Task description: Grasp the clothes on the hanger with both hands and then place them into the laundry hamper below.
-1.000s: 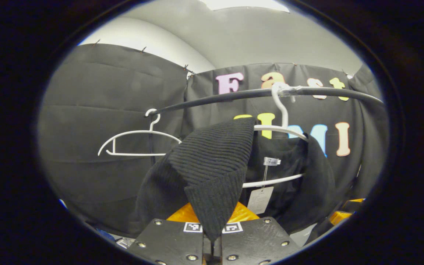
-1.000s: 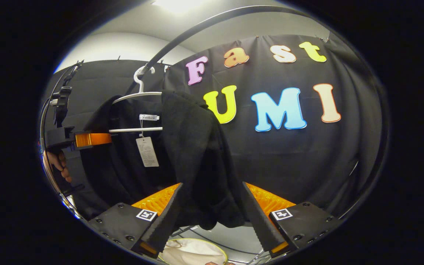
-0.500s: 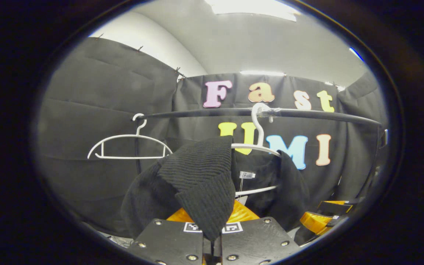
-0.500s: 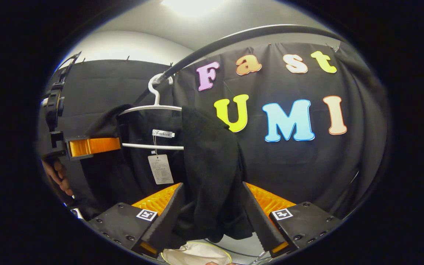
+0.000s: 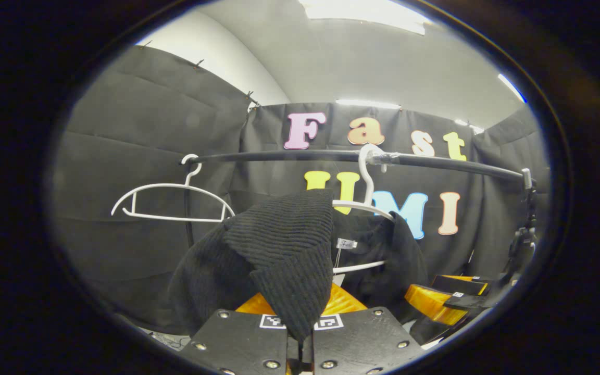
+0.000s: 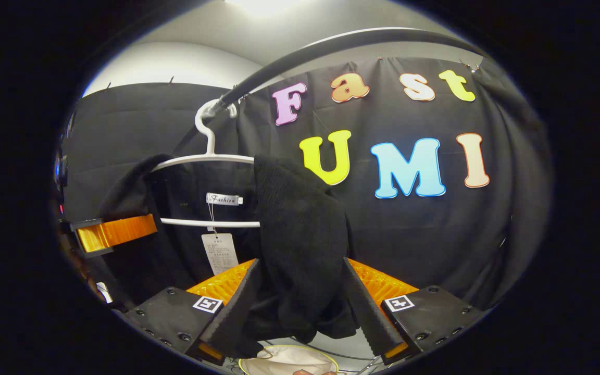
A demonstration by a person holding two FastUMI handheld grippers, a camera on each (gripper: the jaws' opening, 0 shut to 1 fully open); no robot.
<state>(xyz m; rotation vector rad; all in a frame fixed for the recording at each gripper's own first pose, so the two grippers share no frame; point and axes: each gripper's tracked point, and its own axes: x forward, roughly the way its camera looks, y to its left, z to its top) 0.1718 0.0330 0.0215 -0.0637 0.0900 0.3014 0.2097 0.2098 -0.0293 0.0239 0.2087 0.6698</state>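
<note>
- Jaws of the left gripper [image 5: 300, 338] are pinched tight on a ribbed fold of the black sweater [image 5: 284, 250], the knit rising from between them in a peaked flap.
- Jaws of the right gripper [image 6: 300, 317] stand apart, with the sweater's other shoulder hanging down between them; the cloth touches both inner faces, but I cannot tell whether they press on it.
- The sweater still hangs on the white hanger [image 6: 203, 156], whose hook is over the black rail [image 6: 300, 52]. Its long axis runs top to bottom, neck opening up, hem down out of sight.
- In the right gripper view a neck label [image 6: 223, 198] and a paper tag [image 6: 219, 252] dangling below it sit inside the collar, just beside the hanger's crossbar.
- The left gripper view takes in a second, empty hanger [image 5: 172, 200] further along the rail, well apart from the loaded one.
- The left gripper view also catches the right gripper's orange finger at the lower right, beside the sweater.
- At the bottom edge of the right gripper view, below the jaws, is the yellow-rimmed laundry hamper [image 6: 289, 359] with pale lining.
</note>
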